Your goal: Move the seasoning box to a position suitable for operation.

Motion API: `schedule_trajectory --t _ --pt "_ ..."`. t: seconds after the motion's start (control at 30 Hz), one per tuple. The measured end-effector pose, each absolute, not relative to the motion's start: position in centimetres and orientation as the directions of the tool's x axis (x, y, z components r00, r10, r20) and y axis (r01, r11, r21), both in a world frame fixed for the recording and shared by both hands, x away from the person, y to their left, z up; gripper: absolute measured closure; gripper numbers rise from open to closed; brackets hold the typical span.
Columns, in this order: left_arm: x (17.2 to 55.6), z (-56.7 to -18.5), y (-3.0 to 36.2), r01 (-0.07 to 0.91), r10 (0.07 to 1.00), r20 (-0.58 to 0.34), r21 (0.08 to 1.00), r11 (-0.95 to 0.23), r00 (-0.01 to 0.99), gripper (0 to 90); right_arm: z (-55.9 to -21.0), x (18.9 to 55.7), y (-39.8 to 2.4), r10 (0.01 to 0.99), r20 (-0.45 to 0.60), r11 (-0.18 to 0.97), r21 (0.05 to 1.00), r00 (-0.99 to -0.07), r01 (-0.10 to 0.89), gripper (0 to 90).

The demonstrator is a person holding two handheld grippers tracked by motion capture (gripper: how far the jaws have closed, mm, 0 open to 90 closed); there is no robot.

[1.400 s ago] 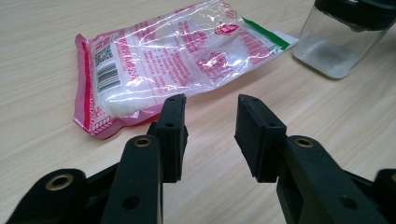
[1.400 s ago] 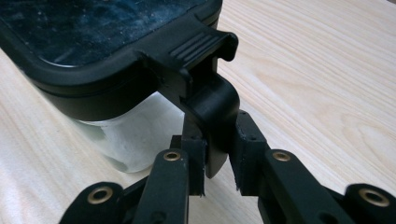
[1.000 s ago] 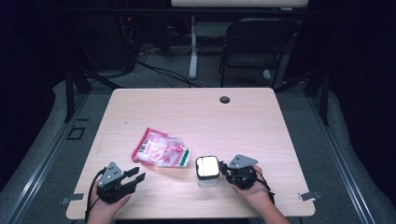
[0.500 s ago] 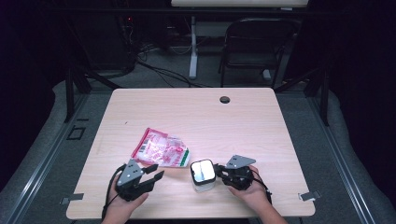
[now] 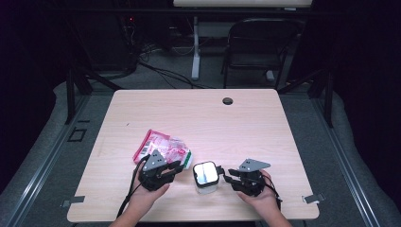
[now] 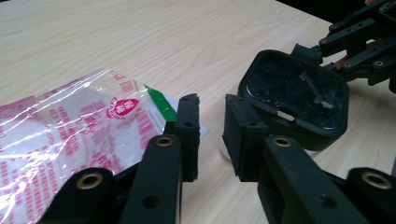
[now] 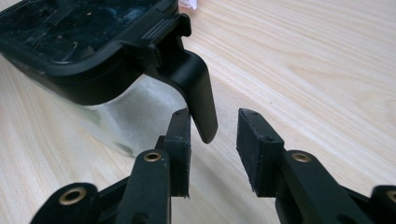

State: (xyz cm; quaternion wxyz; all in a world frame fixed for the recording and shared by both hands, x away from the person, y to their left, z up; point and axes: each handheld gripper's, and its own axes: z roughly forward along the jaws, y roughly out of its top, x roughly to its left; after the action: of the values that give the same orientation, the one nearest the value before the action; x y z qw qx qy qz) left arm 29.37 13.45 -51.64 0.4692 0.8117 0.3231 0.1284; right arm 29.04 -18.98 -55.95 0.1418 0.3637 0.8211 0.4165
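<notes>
High view, tabletop: pale wood, with a small dark round hole near its far edge.
High view, container: a clear box with a black-rimmed lid, standing near the front edge between the two hands.
High view, packet: pink and white with a green corner, lying just left of the container, beside the left tool.
High view, left tool: at the packet's near edge, tips aimed toward the container.
High view, right tool: tips right at the container's right side.
Left gripper view, left tool: jaws have just been closing, a narrow gap left, nothing between the pads; bare wood shows through.
Left gripper view, packet: crinkled clear film, left of the jaws.
Left gripper view, container: black lid ahead right, the other tool at its far side.
Right gripper view, right tool: jaws have just been opening, now apart.
Right gripper view, latch: the lid's black clip hangs into the gap, close by the left pad; I can't tell whether they touch.
</notes>
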Motion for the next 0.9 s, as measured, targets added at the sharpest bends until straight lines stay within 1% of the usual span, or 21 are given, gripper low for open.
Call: schedule_trajectory --t 0.03,0.07,0.1,0.2,0.3,0.33,0.37,0.4,0.43,0.5,0.57,0.6,0.63,0.67,0.7,0.77,0.9 --pt "29.2 -51.8 13.3 0.392 0.628 -0.091 0.846 -0.361 0.773 80.2 -55.6 28.6 -19.0 0.721 0.031 0.414 0.782 -0.692 0.466 65.1" --pt "29.2 -51.8 13.3 0.392 0.628 -0.091 0.846 -0.361 0.773 81.3 -55.6 28.6 -19.0 0.721 0.031 0.414 0.782 -0.692 0.466 65.1" --pt "29.0 -52.0 13.1 0.377 0.615 -0.064 0.838 -0.394 0.786 82.6 -55.1 28.0 -18.9 0.734 0.01 0.409 0.791 -0.679 0.454 65.4" --pt "28.9 -51.8 13.3 0.38 0.595 -0.085 0.838 -0.391 0.799 86.3 -54.0 27.2 -18.9 0.745 0.007 0.394 0.802 -0.667 0.449 66.0" --pt "29.0 -51.8 13.1 0.38 0.589 -0.087 0.837 -0.394 0.803 86.9 -53.0 26.9 -18.9 0.762 0.026 0.365 0.808 -0.647 0.462 66.3" --pt "29.1 -51.9 13.1 0.38 0.587 -0.087 0.835 -0.397 0.805 86.5 -51.6 27.0 -18.8 0.785 0.066 0.325 0.803 -0.616 0.5 65.9" --pt "29.2 -52.0 13.0 0.388 0.589 -0.093 0.831 -0.398 0.803 86.2 -51.2 27.1 -18.6 0.793 0.074 0.313 0.802 -0.605 0.509 65.7" --pt "29.2 -52.0 13.0 0.388 0.589 -0.093 0.831 -0.398 0.803 86.2 -51.2 27.1 -18.6 0.793 0.074 0.313 0.802 -0.605 0.509 65.7" --pt "29.2 -52.0 12.8 0.397 0.592 -0.096 0.824 -0.403 0.8 86.1 -50.0 27.4 -18.1 0.807 0.071 0.316 0.787 -0.587 0.529 64.6" --pt "29.2 -52.0 12.7 0.404 0.592 -0.102 0.821 -0.404 0.8 86.5 -48.8 27.9 -17.5 0.829 0.065 0.303 0.783 -0.556 0.543 64.3" --pt "29.2 -51.8 12.5 0.407 0.589 -0.104 0.816 -0.41 0.802 87.5 -47.9 28.6 -17.0 0.839 0.087 0.285 0.771 -0.538 0.569 65.6" --pt "29.2 -51.8 12.5 0.407 0.589 -0.104 0.816 -0.41 0.802 88.0 -47.9 28.6 -17.0 0.839 0.087 0.285 0.771 -0.538 0.569 65.6" --pt "29.1 -51.7 12.3 0.401 0.58 -0.099 0.814 -0.42 0.809 88.2 -47.4 28.9 -16.6 0.852 0.088 0.269 0.772 -0.516 0.576 68.8" --pt "29.0 -51.7 12.2 0.395 0.575 -0.091 0.812 -0.43 0.813 88.3 -47.2 29.0 -16.5 0.854 0.098 0.26 0.769 -0.51 0.583 69.9" --pt "29.0 -51.7 12.2 0.395 0.575 -0.091 0.812 -0.43 0.813 88.3 -47.2 29.0 -16.5 0.854 0.098 0.26 0.769 -0.51 0.583 69.9" --pt "28.8 -51.5 12.2 0.378 0.564 -0.072 0.809 -0.449 0.823 88.3 -47.3 29.0 -16.3 0.851 0.141 0.238 0.755 -0.505 0.612 70.7" --pt "28.8 -51.5 12.3 0.388 0.561 -0.086 0.807 -0.446 0.824 88.5 -47.8 28.8 -16.3 0.849 0.174 0.212 0.753 -0.499 0.623 71.9"
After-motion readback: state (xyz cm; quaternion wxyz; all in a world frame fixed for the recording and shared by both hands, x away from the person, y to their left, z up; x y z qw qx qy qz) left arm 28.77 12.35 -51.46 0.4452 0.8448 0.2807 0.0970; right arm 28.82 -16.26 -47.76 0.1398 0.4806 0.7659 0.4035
